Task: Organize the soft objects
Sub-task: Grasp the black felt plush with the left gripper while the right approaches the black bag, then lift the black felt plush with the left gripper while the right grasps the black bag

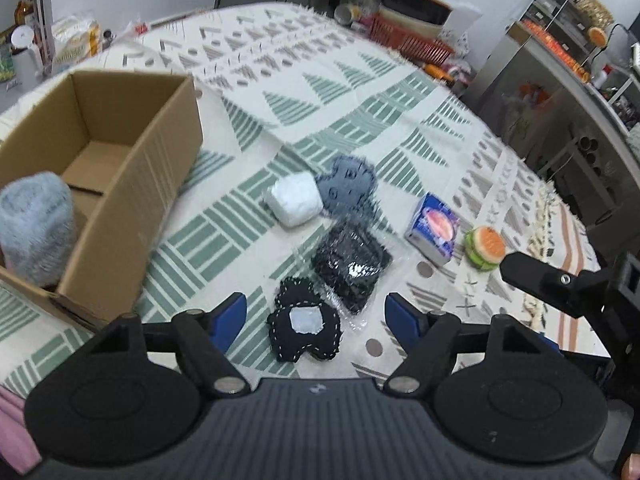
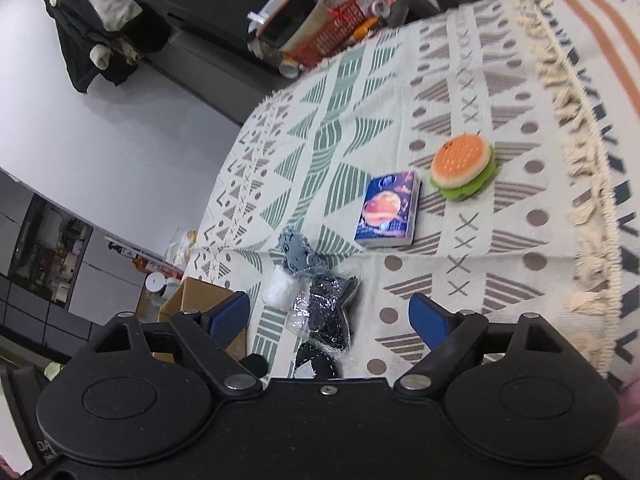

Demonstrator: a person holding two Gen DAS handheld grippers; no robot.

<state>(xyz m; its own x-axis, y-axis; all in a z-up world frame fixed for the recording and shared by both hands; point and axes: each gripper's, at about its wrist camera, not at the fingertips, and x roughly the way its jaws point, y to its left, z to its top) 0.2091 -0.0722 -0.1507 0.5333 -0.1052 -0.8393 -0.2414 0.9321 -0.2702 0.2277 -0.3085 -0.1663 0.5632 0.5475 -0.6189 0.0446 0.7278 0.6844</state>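
Black stitched plush [image 1: 306, 330] lies right between our left gripper [image 1: 316, 316] fingers, spread wide and empty above the patterned cloth [image 1: 360, 92]. Our right gripper [image 2: 330, 316] gapes too, burger plush [image 2: 462, 166] well ahead.

Open brown cardboard box [image 1: 120, 184] sits at my left on table; fluffy pale-blue plush roll [image 1: 38, 228] upright inside its near end. Outside box, on patterned cloth: white crinkled soft packet [image 1: 294, 199] touching grey felt piece [image 1: 348, 184]; black item in clear plastic bag [image 1: 352, 264]; black stitched pad with white patch [image 1: 306, 326] nearest me; blue tissue pack [image 2: 388, 210]; plush hamburger [image 2: 462, 166] just beside it.
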